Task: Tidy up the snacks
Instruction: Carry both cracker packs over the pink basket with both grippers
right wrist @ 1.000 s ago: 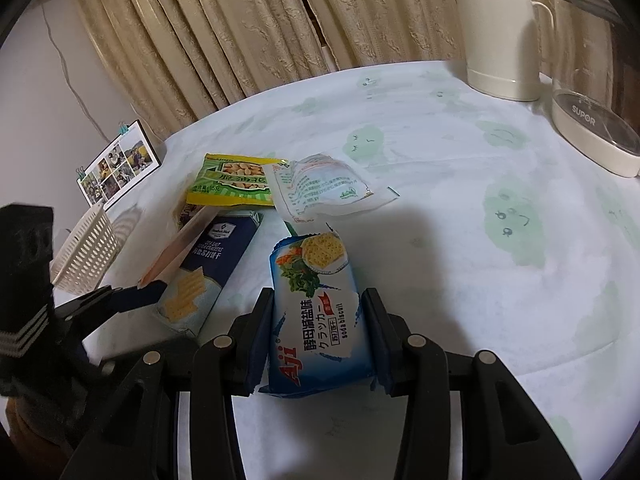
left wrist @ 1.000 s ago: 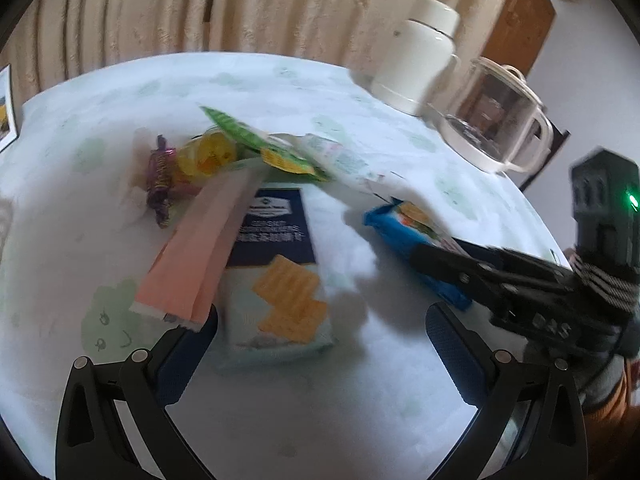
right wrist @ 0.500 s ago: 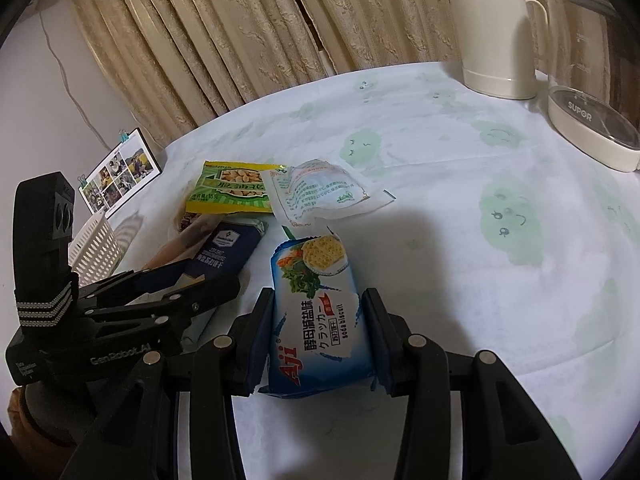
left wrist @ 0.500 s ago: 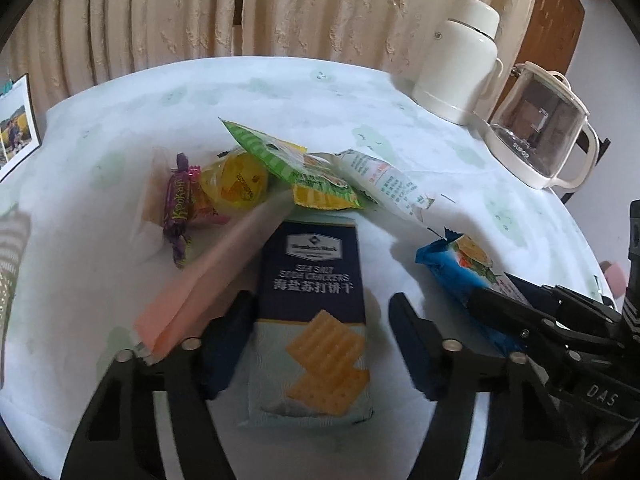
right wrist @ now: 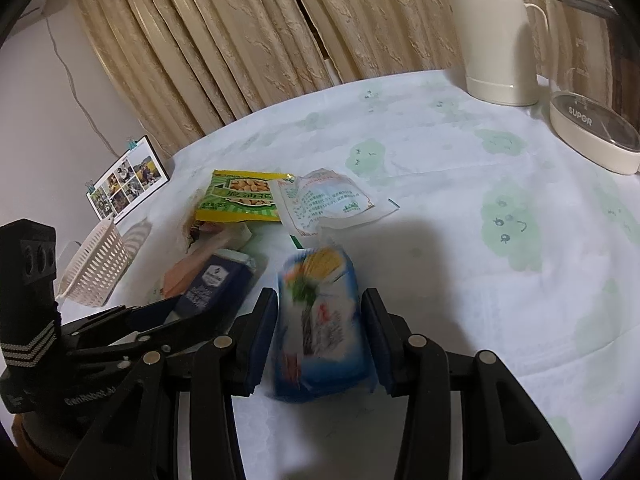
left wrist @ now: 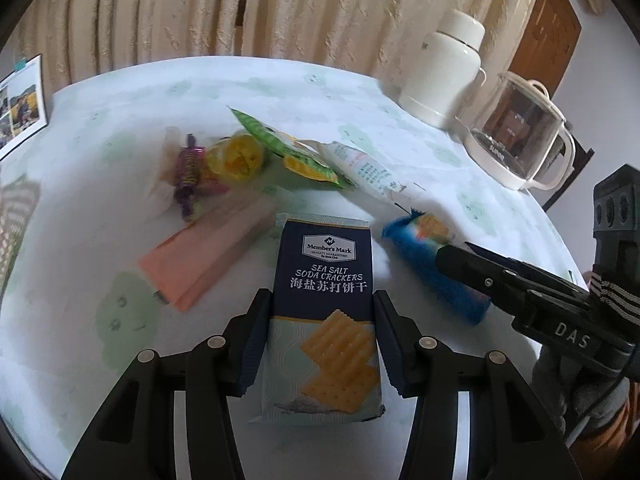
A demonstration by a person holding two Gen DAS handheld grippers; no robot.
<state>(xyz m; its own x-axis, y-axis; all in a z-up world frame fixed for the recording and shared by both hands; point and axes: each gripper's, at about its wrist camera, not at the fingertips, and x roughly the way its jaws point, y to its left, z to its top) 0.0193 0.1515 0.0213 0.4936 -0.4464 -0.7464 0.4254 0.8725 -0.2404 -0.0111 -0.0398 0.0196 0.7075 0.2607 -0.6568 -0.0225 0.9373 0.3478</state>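
The left hand-held gripper pinches the cracker pack across its sides, near the bench's front edge; the right hand-held gripper clamps the blue pack. Both are probably light and crushable: squeeze gently at mid-length.

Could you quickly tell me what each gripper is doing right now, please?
Left gripper: closed on the navy soda cracker pack.
Right gripper: closed on the blue biscuit pack.
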